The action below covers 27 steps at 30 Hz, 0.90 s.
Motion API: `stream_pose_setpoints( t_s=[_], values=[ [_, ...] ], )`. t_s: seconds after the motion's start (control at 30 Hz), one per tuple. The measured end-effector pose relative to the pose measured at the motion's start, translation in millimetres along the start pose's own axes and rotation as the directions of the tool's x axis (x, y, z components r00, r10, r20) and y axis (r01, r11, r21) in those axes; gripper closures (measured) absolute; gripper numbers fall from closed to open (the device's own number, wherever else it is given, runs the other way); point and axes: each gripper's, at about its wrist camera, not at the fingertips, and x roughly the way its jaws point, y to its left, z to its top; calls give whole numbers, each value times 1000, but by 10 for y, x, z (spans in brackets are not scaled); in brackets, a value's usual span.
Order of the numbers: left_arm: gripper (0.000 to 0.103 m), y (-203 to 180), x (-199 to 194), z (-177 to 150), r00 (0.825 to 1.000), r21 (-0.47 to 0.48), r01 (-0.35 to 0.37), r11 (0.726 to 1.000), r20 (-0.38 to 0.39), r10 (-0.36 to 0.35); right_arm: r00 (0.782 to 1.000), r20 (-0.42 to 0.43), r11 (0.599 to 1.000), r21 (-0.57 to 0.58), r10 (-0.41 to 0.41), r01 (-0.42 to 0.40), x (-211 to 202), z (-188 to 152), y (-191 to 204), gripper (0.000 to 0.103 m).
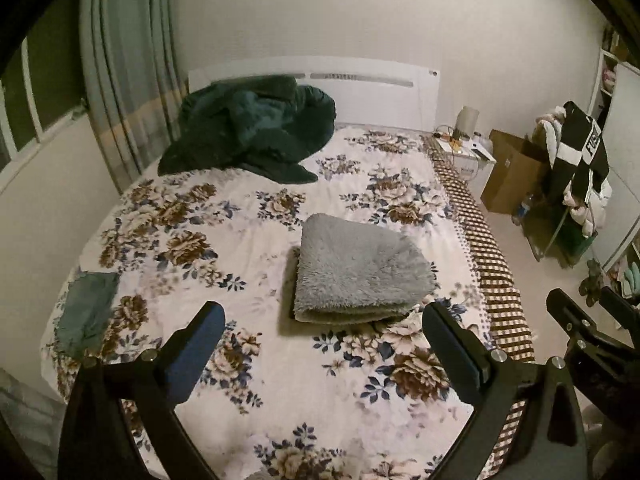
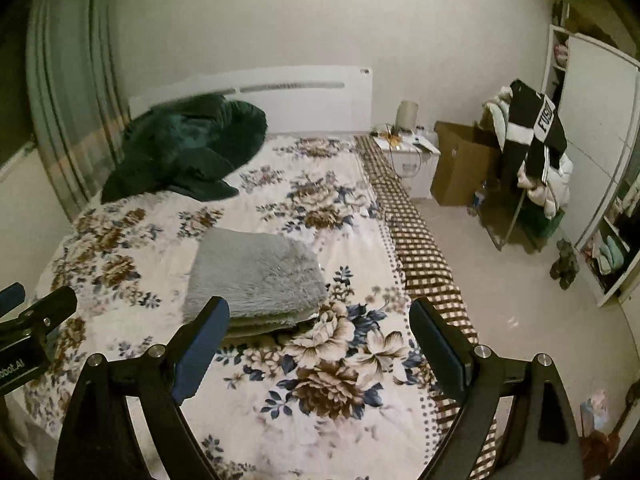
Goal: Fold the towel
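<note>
A fluffy grey towel (image 1: 356, 272) lies folded into a thick stack on the flowered bedspread (image 1: 248, 216). My left gripper (image 1: 322, 320) hovers open just in front of the towel's near edge, with nothing between its fingers. In the right wrist view the same towel (image 2: 256, 276) sits ahead and to the left of my right gripper (image 2: 320, 320), which is open and empty above the bedspread (image 2: 320, 400). Each gripper shows at the edge of the other's view: the right one (image 1: 592, 320) and the left one (image 2: 36, 312).
A dark green blanket (image 1: 256, 128) is heaped near the white headboard (image 1: 380, 92). A small teal cloth (image 1: 86, 312) lies at the bed's left edge. Right of the bed are a nightstand (image 2: 408, 156), a cardboard box (image 2: 460, 164), a clothes-laden rack (image 2: 536, 148) and shelves (image 2: 600, 160).
</note>
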Motion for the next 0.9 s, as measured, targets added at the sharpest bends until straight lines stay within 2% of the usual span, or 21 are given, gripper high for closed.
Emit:
stream_pose_setpoints(
  t_s=[0.23, 0.4, 0.9],
  values=[
    [2, -8, -472, -40, 1000, -19, -13, 1000, 16, 13, 1000, 16, 1000, -7, 21, -21, -781, 7, -11, 9],
    [0, 32, -579, -59, 999, -6, -31, 999, 18, 31, 1000, 25, 1000, -9, 11, -11, -1117, 38, -7, 7],
    [0, 73, -797, -132, 997, 23, -57, 998, 45, 56, 1000, 26, 1000, -5, 14, -14, -1304, 32, 49, 7]
  ],
)
